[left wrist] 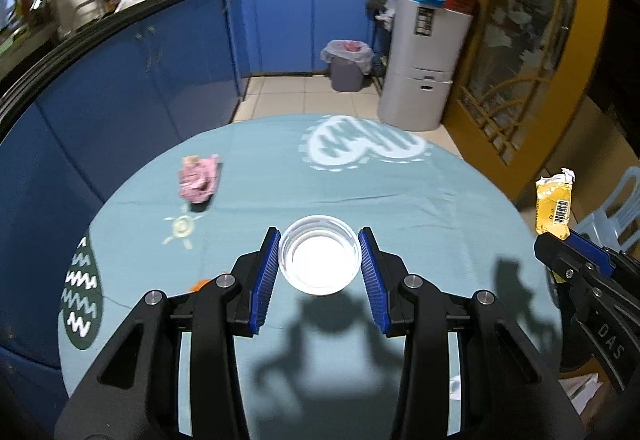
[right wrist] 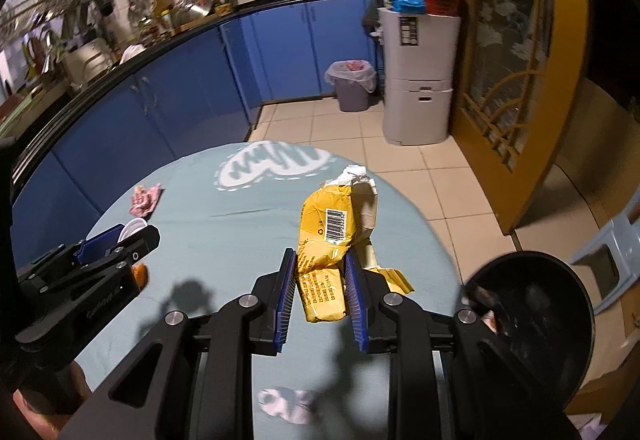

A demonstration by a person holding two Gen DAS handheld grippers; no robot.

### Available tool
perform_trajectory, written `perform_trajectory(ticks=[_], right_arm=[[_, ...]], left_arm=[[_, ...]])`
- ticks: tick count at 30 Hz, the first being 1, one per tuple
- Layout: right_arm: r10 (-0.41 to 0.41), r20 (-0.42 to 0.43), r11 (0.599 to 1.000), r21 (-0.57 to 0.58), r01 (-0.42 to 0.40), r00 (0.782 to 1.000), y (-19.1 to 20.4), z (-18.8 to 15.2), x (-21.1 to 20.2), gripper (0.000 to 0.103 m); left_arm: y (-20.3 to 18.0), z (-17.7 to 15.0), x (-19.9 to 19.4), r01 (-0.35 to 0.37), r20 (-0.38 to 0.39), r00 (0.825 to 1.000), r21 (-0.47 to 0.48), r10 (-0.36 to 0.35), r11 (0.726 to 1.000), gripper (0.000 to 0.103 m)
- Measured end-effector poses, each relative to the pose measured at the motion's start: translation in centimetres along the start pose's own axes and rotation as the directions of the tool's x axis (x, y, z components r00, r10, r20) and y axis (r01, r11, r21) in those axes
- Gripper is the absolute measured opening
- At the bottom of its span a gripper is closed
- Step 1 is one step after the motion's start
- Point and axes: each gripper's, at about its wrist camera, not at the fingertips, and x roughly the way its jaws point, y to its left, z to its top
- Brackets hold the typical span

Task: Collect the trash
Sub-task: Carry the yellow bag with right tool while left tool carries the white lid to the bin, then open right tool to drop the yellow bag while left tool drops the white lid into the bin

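Note:
My left gripper (left wrist: 319,238) is shut on a clear plastic cup (left wrist: 319,255) and holds it above the round table (left wrist: 400,200). It also shows in the right wrist view (right wrist: 120,236), with the cup (right wrist: 134,227) between its pads. My right gripper (right wrist: 321,258) is shut on a torn yellow wrapper (right wrist: 326,240) with a barcode, held above the table (right wrist: 240,232). The wrapper also shows at the right edge of the left wrist view (left wrist: 554,206). A crumpled pink wrapper (left wrist: 198,180) lies on the table's far left, seen too in the right wrist view (right wrist: 145,200).
A black bin (right wrist: 532,320) stands low at the table's right side. A lined grey trash bin (left wrist: 347,66) stands on the tiled floor by the blue cabinets. A white storage unit (left wrist: 424,64) stands beside it. A small orange thing (right wrist: 140,274) lies on the table under my left gripper.

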Motion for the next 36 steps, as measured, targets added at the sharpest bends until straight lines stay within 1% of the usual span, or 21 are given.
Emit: perform_trajectory(ticks=[9,16,18,22,28,31,33,34,35,36], right_arm=[[-0.04,0.016,0.995,0.096,0.038,0.999,-5.7,-1.2,-1.6,0.024],[-0.074,0.02,0.983,0.171,0.069,0.997,-10.2,-2.3,-2.5,0.024],[-0.094,0.022,0.977,0.195,0.088,0.995,-12.0,-2.7,-2.9,0.024],[-0.132,0.02,0.961,0.246,0.123,0.991,-15.2,-3.5,-3.6,0.024],[-0.178,0.008,0.937,0.307,0.166,0.984,-19.5,-4.8,-4.4,0.024],[-0.191,0.002,0.925,0.334,0.18,0.982,-21.4,-5.5,-4.6,0.024],[-0.196,-0.004,0.918,0.351,0.185,0.981,-22.5,-5.9,-4.7,0.024],[-0.198,-0.006,0.915,0.357,0.187,0.98,-22.9,-6.1,-4.7,0.024],[-0.198,-0.009,0.913,0.362,0.188,0.98,-23.4,-6.2,-4.6,0.024],[-0.199,-0.011,0.911,0.366,0.189,0.98,-23.6,-6.3,-4.4,0.024]], left_arm=[[-6.1,-0.1,-0.2,0.042,-0.003,0.999,0.091,-0.041,0.995,0.041],[-11.5,-0.7,-0.2,0.086,-0.018,0.996,0.167,-0.084,0.982,0.041],[-13.1,-0.8,-0.2,0.099,-0.023,0.995,0.189,-0.097,0.977,0.041],[-17.0,-1.1,-0.1,0.136,-0.038,0.991,0.237,-0.131,0.962,0.041],[-23.3,-1.2,-0.2,0.195,-0.061,0.981,0.309,-0.185,0.931,0.042],[-26.3,-1.2,0.0,0.215,-0.074,0.977,0.343,-0.202,0.914,0.043],[-27.7,-1.3,0.1,0.222,-0.081,0.975,0.355,-0.207,0.908,0.044],[-28.6,-1.3,0.3,0.224,-0.084,0.975,0.363,-0.207,0.905,0.049],[-29.2,-1.2,0.5,0.223,-0.085,0.975,0.367,-0.207,0.903,0.058],[-29.9,-1.2,0.6,0.223,-0.087,0.975,0.372,-0.205,0.901,0.064]])
